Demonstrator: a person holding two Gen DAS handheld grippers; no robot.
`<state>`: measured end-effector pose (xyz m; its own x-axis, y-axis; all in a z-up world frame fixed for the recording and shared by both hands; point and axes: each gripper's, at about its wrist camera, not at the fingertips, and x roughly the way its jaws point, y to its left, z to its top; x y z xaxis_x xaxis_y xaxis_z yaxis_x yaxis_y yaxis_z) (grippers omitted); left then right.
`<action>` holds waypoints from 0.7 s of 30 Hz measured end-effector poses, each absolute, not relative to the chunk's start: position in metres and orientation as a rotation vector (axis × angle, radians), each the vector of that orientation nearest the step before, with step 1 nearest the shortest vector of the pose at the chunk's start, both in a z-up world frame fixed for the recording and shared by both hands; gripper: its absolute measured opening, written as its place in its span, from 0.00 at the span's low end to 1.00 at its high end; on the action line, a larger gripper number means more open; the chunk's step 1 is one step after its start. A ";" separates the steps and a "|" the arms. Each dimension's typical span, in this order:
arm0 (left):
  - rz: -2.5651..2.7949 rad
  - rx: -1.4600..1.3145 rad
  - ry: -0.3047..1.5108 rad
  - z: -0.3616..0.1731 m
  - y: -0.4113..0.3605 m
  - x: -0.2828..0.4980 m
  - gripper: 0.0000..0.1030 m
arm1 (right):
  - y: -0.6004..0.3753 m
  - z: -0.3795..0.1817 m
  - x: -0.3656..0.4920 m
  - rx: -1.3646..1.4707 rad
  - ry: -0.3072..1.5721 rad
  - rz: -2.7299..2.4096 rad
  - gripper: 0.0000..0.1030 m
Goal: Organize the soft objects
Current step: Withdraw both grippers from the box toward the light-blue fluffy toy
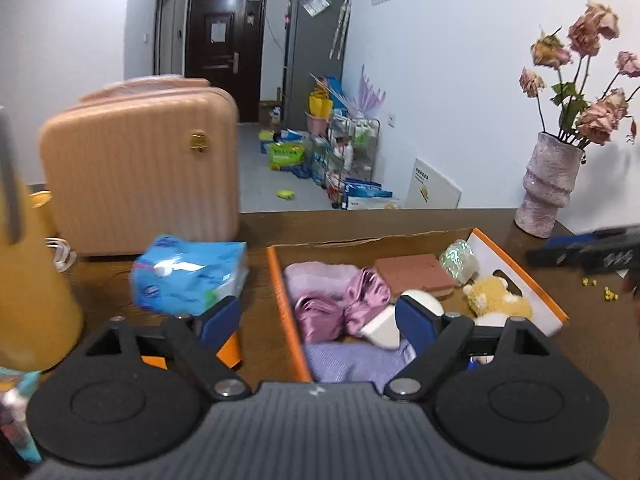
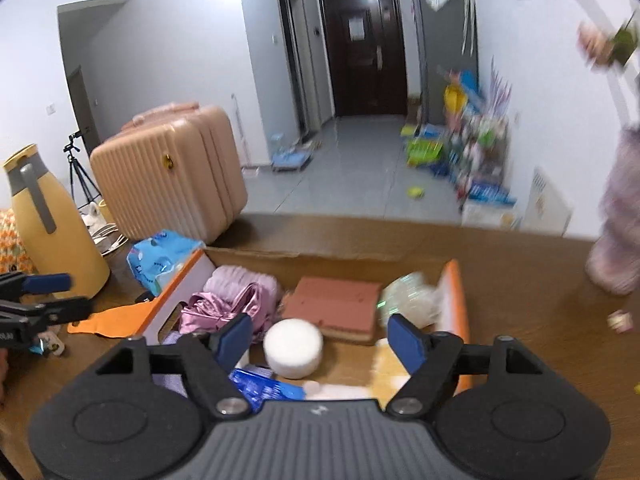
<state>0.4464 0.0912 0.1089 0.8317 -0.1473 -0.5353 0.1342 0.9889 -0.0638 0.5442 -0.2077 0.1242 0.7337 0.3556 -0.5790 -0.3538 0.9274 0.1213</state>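
An orange-rimmed cardboard box [image 1: 520, 270] on the brown table holds soft items: a pink satin bow [image 1: 344, 312], a lilac cloth [image 1: 320, 276], a brown sponge block [image 1: 414, 274], a shiny wrapped ball [image 1: 460, 260], a yellow plush toy [image 1: 496, 296], a white puff [image 1: 420, 300] and a purple cloth [image 1: 356, 362]. My left gripper [image 1: 318, 324] is open over the box's left wall. My right gripper [image 2: 322, 340] is open above the white puff [image 2: 293, 348], beside the sponge block [image 2: 334, 308] and the bow [image 2: 216, 308].
A blue tissue pack [image 1: 188, 274] lies left of the box. A pink suitcase [image 1: 140, 176] stands behind it. A yellow jug [image 2: 52, 224] is at the far left. A vase of dried flowers [image 1: 548, 184] stands at the right. Yellow crumbs [image 1: 604, 290] lie on the table.
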 end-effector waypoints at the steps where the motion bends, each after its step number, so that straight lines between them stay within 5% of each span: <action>1: -0.142 -0.020 0.563 0.111 0.095 0.434 0.86 | -0.213 0.131 0.534 -0.012 0.617 0.383 0.75; 10: -0.121 -0.011 0.500 0.121 0.103 0.353 0.92 | -0.231 0.163 0.448 -0.026 0.479 0.361 0.77; 21: -0.144 -0.011 0.424 0.078 0.083 0.252 0.97 | -0.214 0.118 0.328 -0.002 0.339 0.474 0.85</action>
<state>0.2515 0.0832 0.0779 0.9015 -0.1415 -0.4089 0.1368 0.9898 -0.0409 0.3284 -0.2141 0.1179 0.8350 0.4474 -0.3203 -0.4482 0.8907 0.0758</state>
